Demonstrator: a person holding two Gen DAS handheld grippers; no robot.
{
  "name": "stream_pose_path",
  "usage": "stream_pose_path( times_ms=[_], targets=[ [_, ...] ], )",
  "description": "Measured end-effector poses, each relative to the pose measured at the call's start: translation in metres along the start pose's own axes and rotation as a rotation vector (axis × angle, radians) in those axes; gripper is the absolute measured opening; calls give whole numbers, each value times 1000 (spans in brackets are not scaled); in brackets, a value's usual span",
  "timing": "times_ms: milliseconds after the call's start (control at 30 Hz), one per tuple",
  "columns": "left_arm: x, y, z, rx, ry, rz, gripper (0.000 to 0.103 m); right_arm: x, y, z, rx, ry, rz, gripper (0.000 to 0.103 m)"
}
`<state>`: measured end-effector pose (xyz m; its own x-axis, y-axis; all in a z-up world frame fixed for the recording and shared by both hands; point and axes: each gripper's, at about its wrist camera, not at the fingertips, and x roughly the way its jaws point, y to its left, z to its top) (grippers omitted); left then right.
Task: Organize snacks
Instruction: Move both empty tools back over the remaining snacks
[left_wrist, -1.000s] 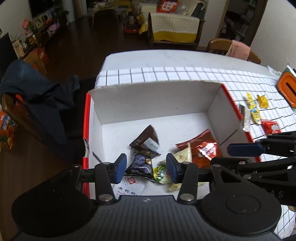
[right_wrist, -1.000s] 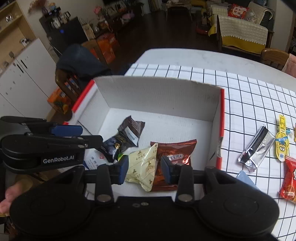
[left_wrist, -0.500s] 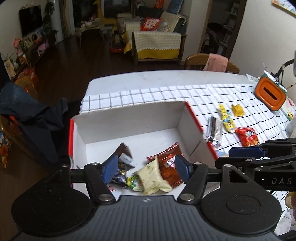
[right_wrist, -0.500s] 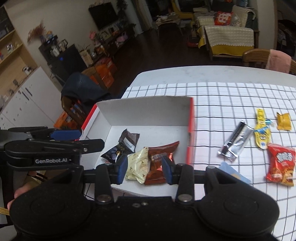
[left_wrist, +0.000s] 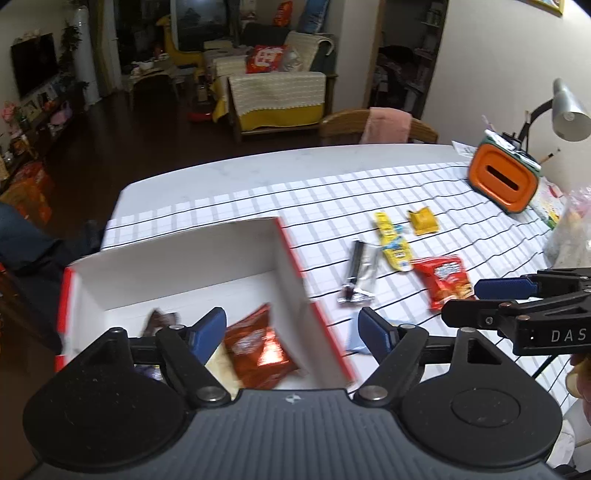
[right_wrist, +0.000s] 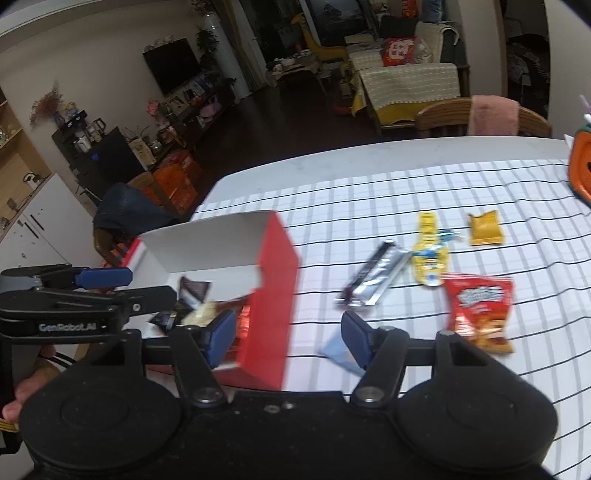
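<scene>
A white box with red outer walls holds a copper-red bag, a dark packet and a pale yellow packet. Right of it on the checked cloth lie a silver packet, a long yellow packet, a small yellow square, a red bag and a light blue packet. My left gripper hovers over the box's right wall, jaws opening, nothing held. My right gripper hangs over the box's red corner, jaws opening, also holding nothing.
An orange holder, a desk lamp and a clear plastic bag stand at the table's right end. A wooden chair with a pink cloth is behind the table. A chair draped in dark blue stands left of the box.
Both grippers have swung right, from above the box's inside to its right wall and the loose snacks. Both jaws have widened; the right went from nearly shut to open.
</scene>
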<state>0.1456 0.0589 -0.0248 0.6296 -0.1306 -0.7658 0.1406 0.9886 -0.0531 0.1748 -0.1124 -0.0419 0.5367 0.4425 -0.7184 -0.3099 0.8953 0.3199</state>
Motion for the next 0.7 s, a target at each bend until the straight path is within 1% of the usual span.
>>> stream_pose_path(
  times_ms=[33,67,200,267,433,600,700],
  targets=[
    [3,-8,2,0,2,-3,82,-2,-9,1,1,0,-7,75],
    [7,-15,4,-1,5,-6,82,-5,-19,0,1,-6,-15,82],
    [25,-43,12,-4,18,-12,83,-13,-56,4,-18,-16,-46,88],
    [34,-57,17,-5,24,-13,83,-16,-75,6,-33,-21,-70,94],
    [62,-90,29,-2,45,-7,83,-13,-116,7,-77,-16,-121,95],
    [93,-114,33,0,97,27,83,3,-150,4,-109,13,-155,95],
    [107,-122,35,-1,125,62,83,20,-164,1,-90,40,-155,95]
  ],
)
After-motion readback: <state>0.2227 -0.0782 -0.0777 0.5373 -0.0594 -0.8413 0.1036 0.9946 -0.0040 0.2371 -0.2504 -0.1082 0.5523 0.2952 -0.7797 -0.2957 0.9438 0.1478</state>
